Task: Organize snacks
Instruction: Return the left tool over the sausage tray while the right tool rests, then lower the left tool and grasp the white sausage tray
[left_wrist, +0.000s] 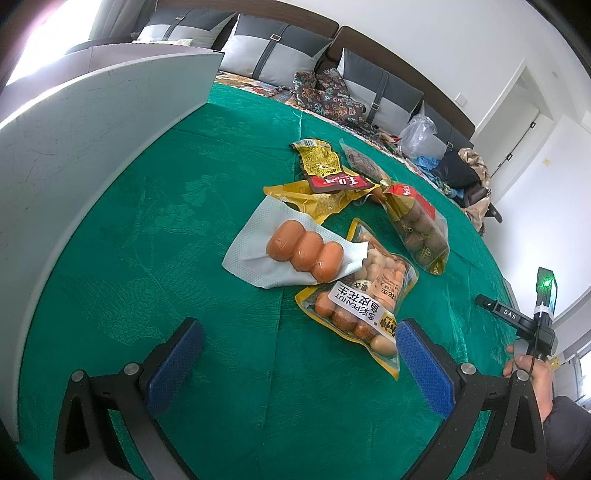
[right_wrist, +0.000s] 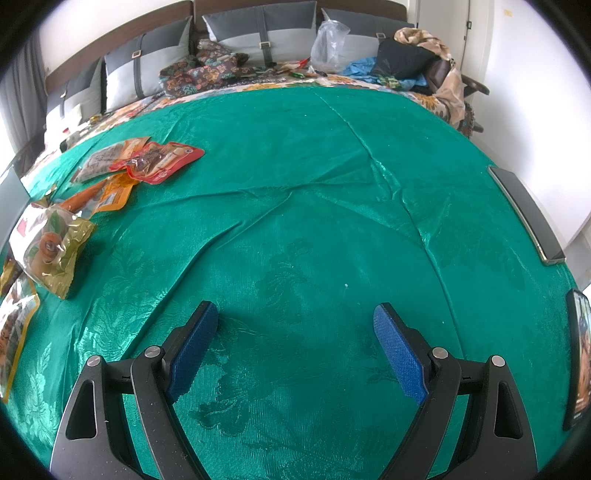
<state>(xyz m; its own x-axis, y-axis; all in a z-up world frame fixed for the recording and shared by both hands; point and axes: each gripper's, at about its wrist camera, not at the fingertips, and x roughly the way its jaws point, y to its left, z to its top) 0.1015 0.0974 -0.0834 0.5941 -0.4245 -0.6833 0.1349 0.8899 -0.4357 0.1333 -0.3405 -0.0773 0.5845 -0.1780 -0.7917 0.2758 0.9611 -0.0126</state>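
Note:
Several snack packs lie in a loose heap on the green tablecloth (left_wrist: 184, 229). A vacuum pack of three orange sausages (left_wrist: 303, 254) is nearest, partly over a yellow-edged peanut bag (left_wrist: 364, 306). Behind them are a gold bag of brown eggs (left_wrist: 417, 225), a yellow-and-red pack (left_wrist: 325, 168) and a brownish pack (left_wrist: 360, 160). My left gripper (left_wrist: 299, 339) is open, hovering just short of the peanut bag, holding nothing. My right gripper (right_wrist: 295, 325) is open over bare cloth, with the gold bag (right_wrist: 55, 243) and a red pack (right_wrist: 159, 160) far to its left.
A white box wall (left_wrist: 92, 140) rises along the left of the table. Two phones (right_wrist: 528, 214) (right_wrist: 578, 365) lie at the table's right edge. A sofa with grey cushions (right_wrist: 258, 33), a plastic bag (right_wrist: 328, 40) and piled clothes stand behind. A person's hand (left_wrist: 532, 373) holds the other gripper's handle.

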